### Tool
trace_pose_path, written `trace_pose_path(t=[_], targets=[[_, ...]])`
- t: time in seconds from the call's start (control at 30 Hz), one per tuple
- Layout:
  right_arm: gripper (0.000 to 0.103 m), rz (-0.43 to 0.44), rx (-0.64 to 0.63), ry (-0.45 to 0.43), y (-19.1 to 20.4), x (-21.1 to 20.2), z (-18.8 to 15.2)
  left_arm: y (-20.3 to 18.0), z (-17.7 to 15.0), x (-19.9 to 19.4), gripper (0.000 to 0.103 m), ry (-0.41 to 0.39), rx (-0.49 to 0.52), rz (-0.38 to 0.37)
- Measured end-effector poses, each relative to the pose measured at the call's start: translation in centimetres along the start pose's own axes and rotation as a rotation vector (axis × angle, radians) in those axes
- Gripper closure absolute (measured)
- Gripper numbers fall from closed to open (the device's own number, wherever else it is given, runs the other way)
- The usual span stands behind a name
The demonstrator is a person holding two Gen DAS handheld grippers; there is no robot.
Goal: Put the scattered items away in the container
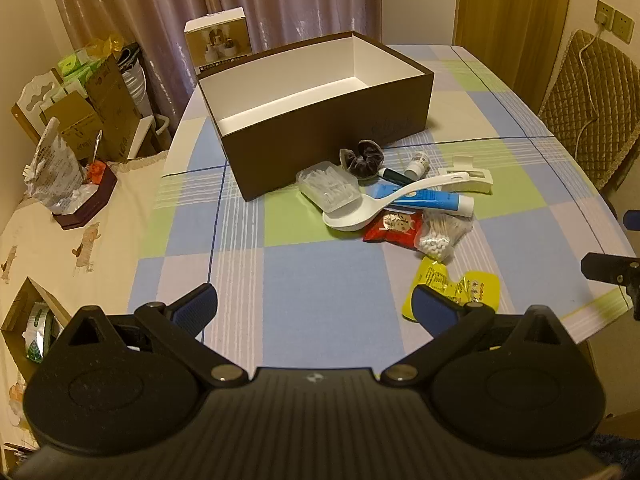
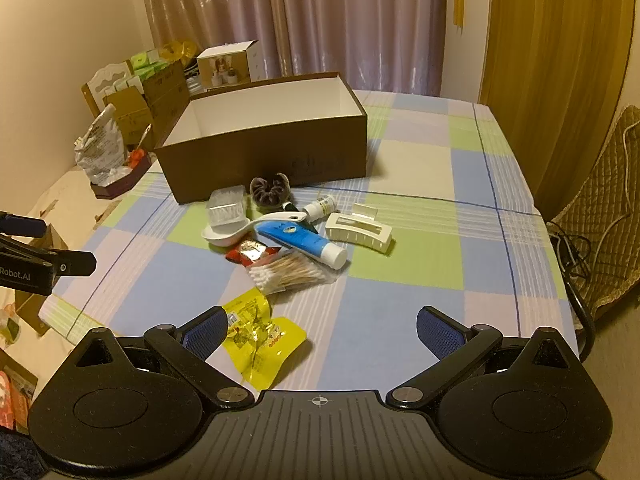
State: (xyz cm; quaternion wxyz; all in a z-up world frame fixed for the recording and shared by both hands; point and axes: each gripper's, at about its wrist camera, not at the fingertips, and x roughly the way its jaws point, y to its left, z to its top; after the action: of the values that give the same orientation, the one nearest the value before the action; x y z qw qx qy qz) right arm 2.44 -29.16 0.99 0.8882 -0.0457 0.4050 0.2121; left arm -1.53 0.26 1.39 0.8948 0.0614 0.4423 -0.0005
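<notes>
— Nearest was what?
— Both grippers, left (image 1: pixel 314 304) and right (image 2: pixel 322 330), fingers spread wide, holding nothing.
— And the box (image 2: pixel 264 152)?
— Open on the checked surface (image 2: pixel 420 304), nothing inside. Just in front of it lay a scrunchie (image 2: pixel 270 189), spoon (image 2: pixel 240 229), blue tube (image 2: pixel 302 242), swabs (image 2: pixel 290 271), white clip (image 2: pixel 358 231); a yellow packet (image 2: pixel 260 338) farthest from it.

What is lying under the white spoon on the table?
The white spoon lies across the blue tube, its handle on top. Its bowl touches the clear plastic box. The tablecloth under the bowl is covered and cannot be seen.
</notes>
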Motion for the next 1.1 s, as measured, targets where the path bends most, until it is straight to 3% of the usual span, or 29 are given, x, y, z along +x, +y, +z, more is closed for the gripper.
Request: trace_pose_path(t=[1.1], targets=[[0.000,0.014,-0.032,0.002,0.2,0.9,1.2,0.2,0.1,1.0,0.001,0.029,-0.016,0.002]])
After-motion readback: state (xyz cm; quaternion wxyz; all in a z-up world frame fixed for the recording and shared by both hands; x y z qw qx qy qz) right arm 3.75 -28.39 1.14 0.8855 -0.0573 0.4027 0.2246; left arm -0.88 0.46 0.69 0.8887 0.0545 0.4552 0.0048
